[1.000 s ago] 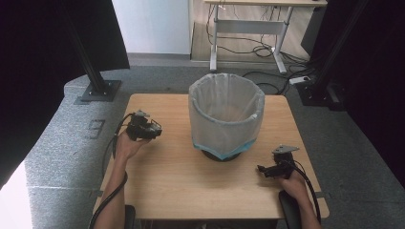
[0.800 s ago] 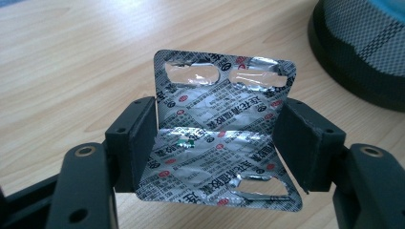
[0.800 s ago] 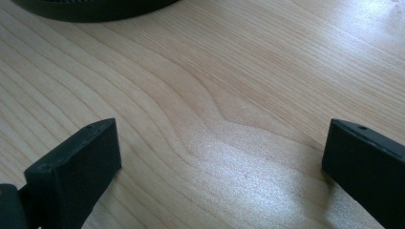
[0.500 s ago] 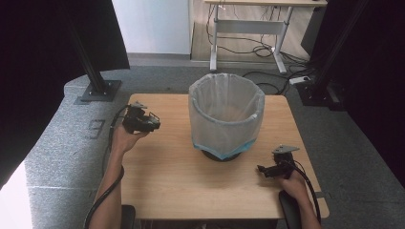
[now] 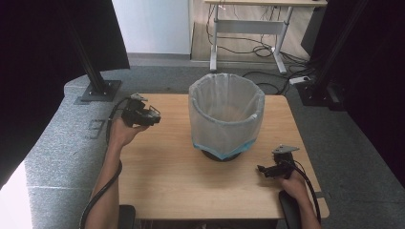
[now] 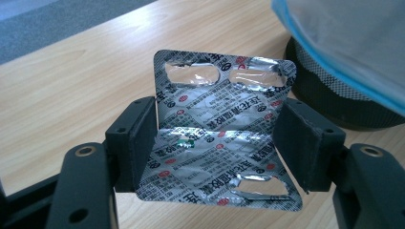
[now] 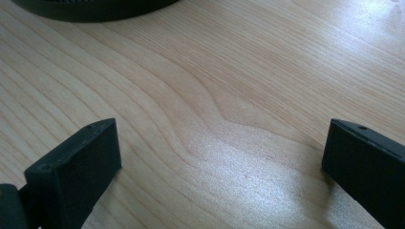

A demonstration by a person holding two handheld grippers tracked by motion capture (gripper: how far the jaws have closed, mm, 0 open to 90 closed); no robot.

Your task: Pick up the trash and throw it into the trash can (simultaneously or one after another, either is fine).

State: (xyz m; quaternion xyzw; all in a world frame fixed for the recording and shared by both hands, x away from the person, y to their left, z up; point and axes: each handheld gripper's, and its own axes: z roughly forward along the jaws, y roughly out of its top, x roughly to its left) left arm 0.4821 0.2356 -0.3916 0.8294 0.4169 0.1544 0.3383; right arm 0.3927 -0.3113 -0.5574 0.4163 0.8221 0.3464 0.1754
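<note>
Left hand-held gripper (image 6: 217, 143): clamped on a silver foil blister pack (image 6: 220, 138), one black jaw pressing each side edge of the sheet.
Blister pack: held clear above the surface (image 5: 167, 181), bent along a crease across its middle so the upper half stands up and the lower half leans toward the camera; red and black print covers the foil, and several pockets near the top and bottom edges are torn open.
Left hand-held gripper in the high view (image 5: 152, 116): raised over the left rear part of the surface, jaws pointing toward the bin (image 5: 226, 114), well apart from it.
Right hand-held gripper (image 7: 222, 157): jaws spread wide with only bare wood grain between them.
Right hand-held gripper in the high view (image 5: 263, 170): low over the front right part of the surface, near the bin's base, pointing left.
Bin: dark mesh basket lined with a pale translucent bag that is folded over the rim, a blue band at the bag's lower edge; it stands upright at the middle rear of the surface.
Bin in the left gripper view (image 6: 344, 90): dark base and blue-edged liner just behind the pack, to its right.
Surface: light wooden top.
</note>
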